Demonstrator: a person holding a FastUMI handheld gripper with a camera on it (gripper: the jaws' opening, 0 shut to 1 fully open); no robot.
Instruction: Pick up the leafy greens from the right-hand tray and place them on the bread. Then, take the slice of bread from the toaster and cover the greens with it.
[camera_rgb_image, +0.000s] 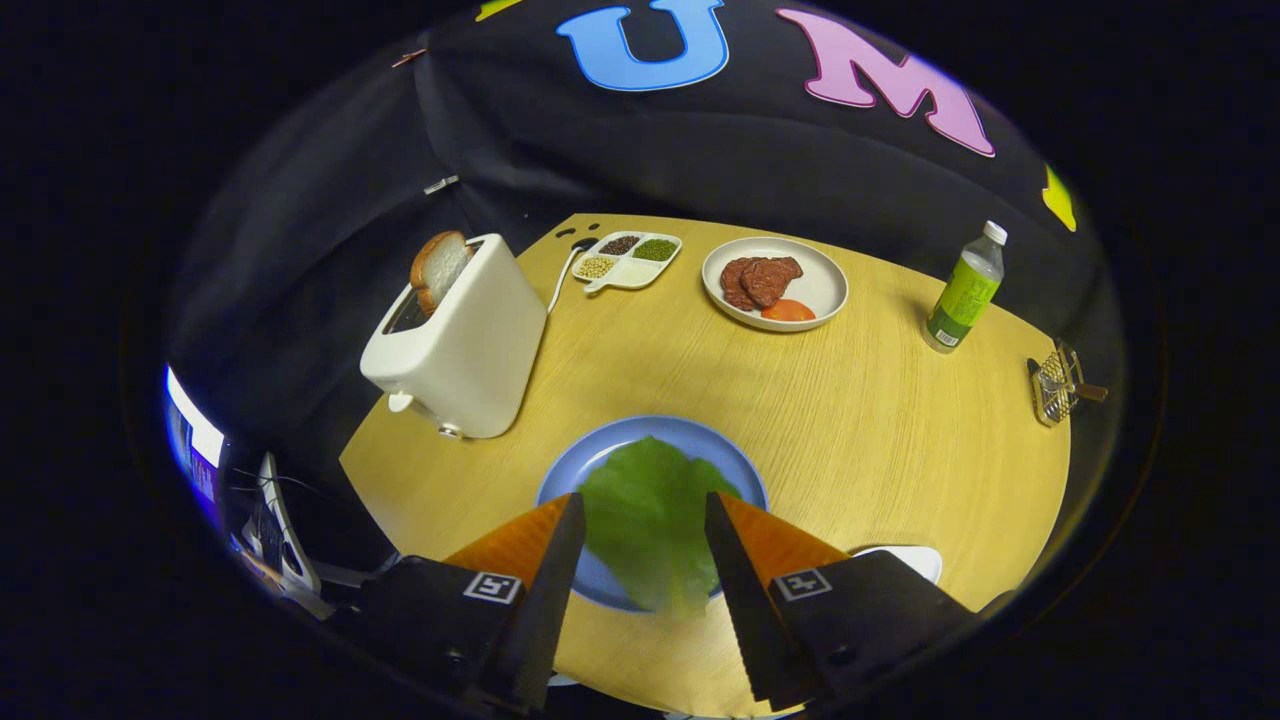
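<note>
A green lettuce leaf (645, 520) lies spread over the blue plate (700, 440) on the wooden table, hiding whatever is under it. My gripper (643, 497) hovers above it, open, and the leaf shows in the gap between the two fingers without either one pressing on it. Beyond the plate to the left stands a white toaster (465, 345). A slice of bread (438, 268) sticks up out of its slot.
At the back of the table are a divided dish of beans and seeds (627, 258) and a white plate (822, 285) with meat slices and a tomato slice. A green bottle (963, 290) and a small wire basket (1055, 385) stand to the right. A white dish (915, 558) peeks out beside the right finger.
</note>
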